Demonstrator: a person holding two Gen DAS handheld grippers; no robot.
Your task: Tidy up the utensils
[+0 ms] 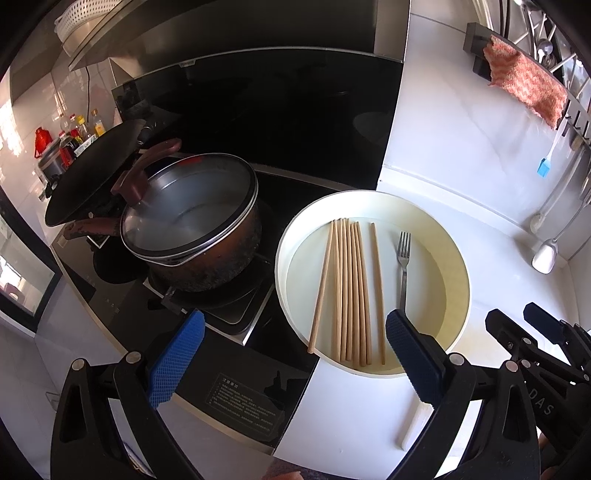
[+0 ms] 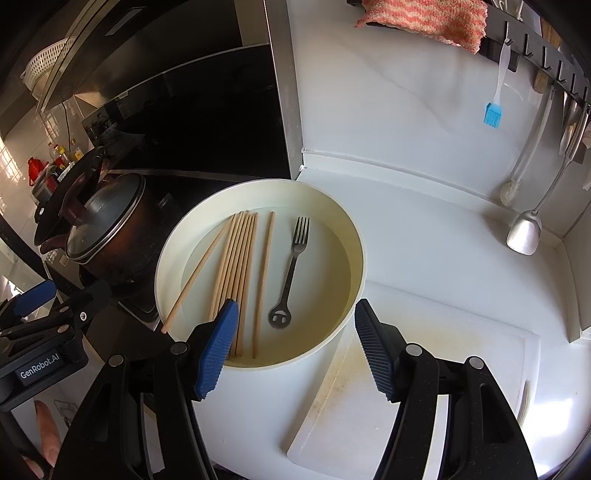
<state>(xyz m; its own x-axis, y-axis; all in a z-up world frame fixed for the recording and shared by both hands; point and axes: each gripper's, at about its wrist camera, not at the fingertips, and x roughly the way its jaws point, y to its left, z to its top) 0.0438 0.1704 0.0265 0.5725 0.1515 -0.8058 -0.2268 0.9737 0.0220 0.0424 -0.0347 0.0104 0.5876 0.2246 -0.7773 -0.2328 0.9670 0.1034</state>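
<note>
A round white basin (image 1: 281,258) (image 2: 356,240) stands on the white counter beside the stove. Several wooden chopsticks (image 1: 349,291) (image 2: 236,266) lie side by side in it, with one more chopstick set a little apart. To their right lies a metal fork (image 1: 403,266) (image 2: 291,266), tines pointing away. My left gripper (image 1: 295,352) hovers open over the basin's near left rim, nothing between its fingers. My right gripper (image 2: 297,350) is open above the near right rim, also holding nothing. Each gripper shows at the edge of the other's view.
A brown pot with a glass lid (image 1: 192,229) and a dark wok (image 1: 92,173) sit on the black stove to the left. A white cutting board (image 2: 424,369) lies right of the basin. A blue brush (image 2: 493,114), a ladle (image 2: 524,232) and a pink cloth (image 2: 424,18) hang on the wall.
</note>
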